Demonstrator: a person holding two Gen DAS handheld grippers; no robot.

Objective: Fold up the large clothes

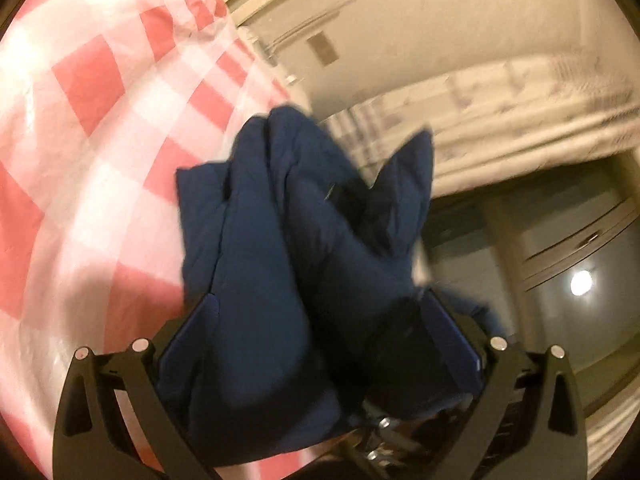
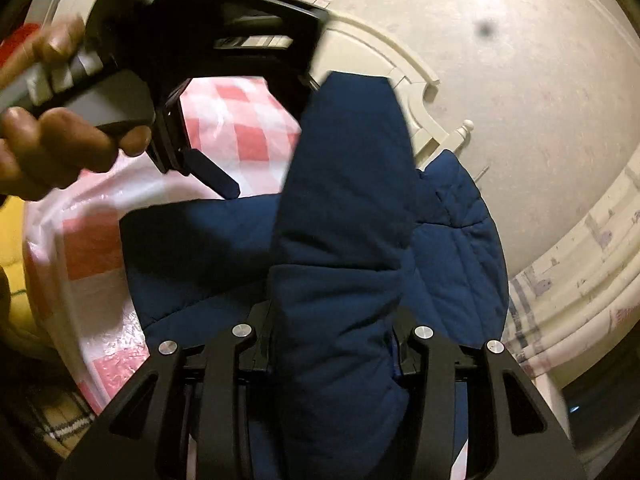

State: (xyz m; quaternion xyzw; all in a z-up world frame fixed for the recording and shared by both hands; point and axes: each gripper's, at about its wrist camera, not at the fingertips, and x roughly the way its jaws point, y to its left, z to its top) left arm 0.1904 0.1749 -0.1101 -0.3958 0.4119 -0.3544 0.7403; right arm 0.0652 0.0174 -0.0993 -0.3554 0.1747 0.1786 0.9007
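A navy quilted jacket (image 1: 280, 220) is bunched up and lifted off the bed, blurred by motion. My left gripper (image 1: 320, 304) is shut on a thick wad of it, with the cloth filling the gap between both blue pads. In the right wrist view a long fold of the jacket (image 2: 344, 220) runs up between the fingers of my right gripper (image 2: 336, 324), which is shut on it; the fingertips are hidden under the fabric. A hand (image 2: 48, 148) holds my left gripper (image 2: 268, 136) at upper left, one finger (image 2: 214, 176) touching the jacket's top edge.
A pink-and-white checked sheet (image 1: 80, 120) covers the bed below and to the left. A cream carved headboard (image 2: 420, 92) and a cream wall (image 2: 520, 80) lie ahead. A yellow object (image 2: 12, 248) and a plaid cloth (image 2: 60, 420) sit at the lower left.
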